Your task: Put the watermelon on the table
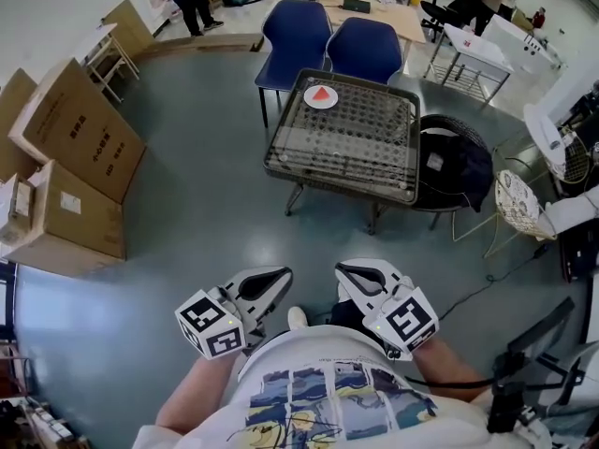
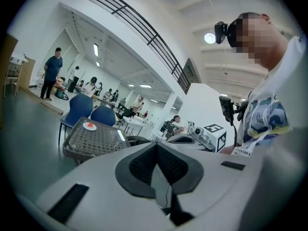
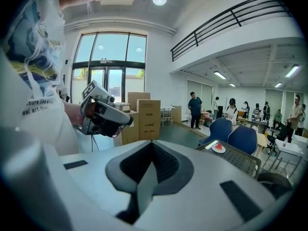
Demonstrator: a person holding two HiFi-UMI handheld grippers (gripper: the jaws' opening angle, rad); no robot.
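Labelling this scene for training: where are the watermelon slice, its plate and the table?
watermelon slice [image 1: 321,94], head view, red flesh.
plate [image 1: 308,101], head view, white rim.
table [image 1: 360,138], head view, bare top.

The table [image 1: 339,177] top looks like shiny glass over a dark weave, on thin metal legs. The boxes [image 1: 82,140] are matt brown cardboard. The floor [image 1: 192,241] is smooth and a bit shiny. The left claw [image 1: 281,277] and right claw [image 1: 344,271] are smooth white plastic with rough black pads [image 2: 142,165].

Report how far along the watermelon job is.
Done: the watermelon slice sits on a white plate on the table. In hand: nothing; left tool and right tool are shut, empty, near the body. Left: perhaps moving it off the plate.
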